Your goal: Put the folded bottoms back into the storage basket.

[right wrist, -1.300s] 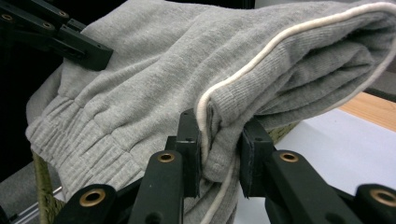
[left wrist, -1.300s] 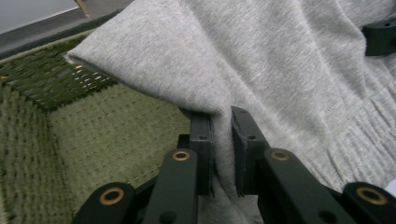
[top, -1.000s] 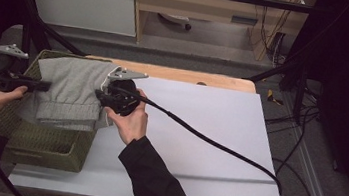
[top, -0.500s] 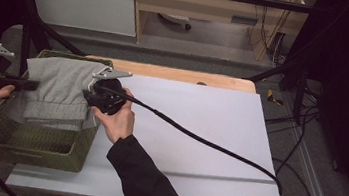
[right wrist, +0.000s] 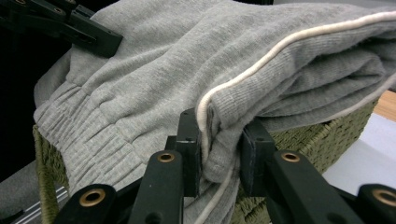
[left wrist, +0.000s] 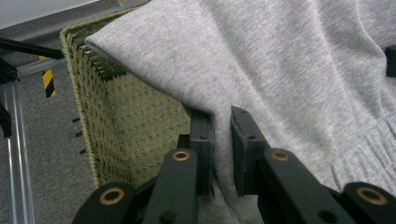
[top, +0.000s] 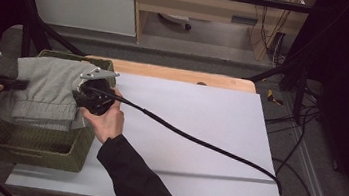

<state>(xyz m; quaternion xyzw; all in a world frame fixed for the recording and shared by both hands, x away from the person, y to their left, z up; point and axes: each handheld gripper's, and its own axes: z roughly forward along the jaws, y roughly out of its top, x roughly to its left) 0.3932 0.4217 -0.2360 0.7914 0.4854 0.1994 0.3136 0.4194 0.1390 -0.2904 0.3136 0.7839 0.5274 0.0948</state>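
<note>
Looking down from the high view first, a folded grey garment (top: 47, 95) hangs over a green woven basket (top: 30, 146) at the left end of the white surface (top: 197, 146). The left tongs (top: 18, 84) pinch its left edge and the right tongs (top: 76, 97) pinch its right edge, so the cloth is held up between them, just above the basket's opening. A black cable (top: 197, 141) trails from the right tongs across the surface. Next, in the left gripper view, the left tongs (left wrist: 220, 140) are nearly closed, with a fold of the grey garment (left wrist: 289, 70) squeezed between the jaws, and the basket (left wrist: 135, 126) wall sits right behind, with one corner of the cloth lying on its rim. Last, in the right gripper view, the right tongs (right wrist: 219, 144) are clamped on the thick folded edge of the garment (right wrist: 187, 60) (it has a white stripe (right wrist: 289, 42) along its side and a stretchy ribbed band), and the basket (right wrist: 317, 140) rim shows under it. The other tongs grip the far corner at the top left. I think the job is about half done: the garment is folded and held over the basket, but it is not yet resting fully inside, and both tongs must let go after that.
</note>
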